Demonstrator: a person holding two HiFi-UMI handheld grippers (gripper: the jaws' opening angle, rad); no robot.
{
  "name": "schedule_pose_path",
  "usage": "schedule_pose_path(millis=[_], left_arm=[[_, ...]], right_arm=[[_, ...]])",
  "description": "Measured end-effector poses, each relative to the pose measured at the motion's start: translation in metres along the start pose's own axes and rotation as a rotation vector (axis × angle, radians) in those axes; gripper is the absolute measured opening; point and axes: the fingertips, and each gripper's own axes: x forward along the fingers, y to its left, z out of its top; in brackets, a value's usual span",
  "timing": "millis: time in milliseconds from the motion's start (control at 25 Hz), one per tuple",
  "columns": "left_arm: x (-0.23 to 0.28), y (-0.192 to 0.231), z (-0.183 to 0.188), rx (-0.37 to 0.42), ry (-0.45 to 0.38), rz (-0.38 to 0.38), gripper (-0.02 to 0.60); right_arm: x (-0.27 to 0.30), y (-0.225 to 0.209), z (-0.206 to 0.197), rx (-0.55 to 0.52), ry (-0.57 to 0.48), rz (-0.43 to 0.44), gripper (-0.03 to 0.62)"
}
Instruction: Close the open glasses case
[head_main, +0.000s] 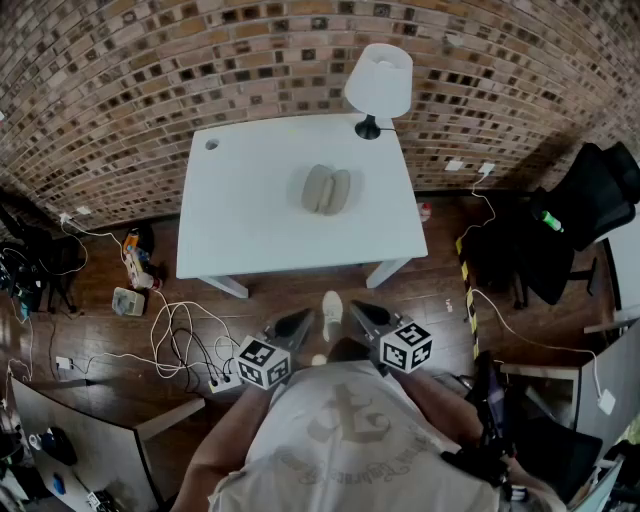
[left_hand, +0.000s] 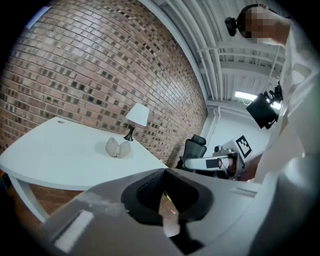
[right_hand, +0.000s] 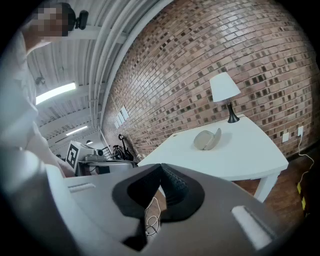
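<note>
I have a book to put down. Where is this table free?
The table is mostly bare: the left half between the round hole and the front edge, the front strip before the glasses case, the right edge in front of the lamp. Taken: the centre and the back right corner. The floor left of it is crowded with cables.

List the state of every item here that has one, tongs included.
glasses case: open, halves spread, lying on the white table
lamp: upright, at the table's far edge
left tongs: shut, empty, short of the table
right tongs: shut, empty, short of the table
</note>
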Motion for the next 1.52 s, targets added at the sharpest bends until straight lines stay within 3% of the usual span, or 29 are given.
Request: schedule_pose_path(millis=[400,640,880,1200,1520], left_arm=[[0.031,0.029,0.019,-0.006,0.029,-0.010,0.006],[0.055,0.044,0.042,0.066,0.061,-0.039,0.005],[0.083,0.064,0.063,0.066,0.065,-0.049,0.005],[0.118,0.095,0.082,0.057,0.084,-0.026,0.006],[0.142,0.133,0.103,0.068,0.120,0.049,0.006]], right_arm=[[0.027,-0.036,0.023,0.024,0.005,-0.014,0.009],[0.055,-0.058,0.048,0.033,0.007,-0.014,0.009],[0.077,-0.084,0.067,0.040,0.028,-0.012,0.009],[0.106,-0.125,0.101,0.047,0.031,0.009,0.009],[0.136,-0.162,0.129,0.057,0.019,0.045,0.009]])
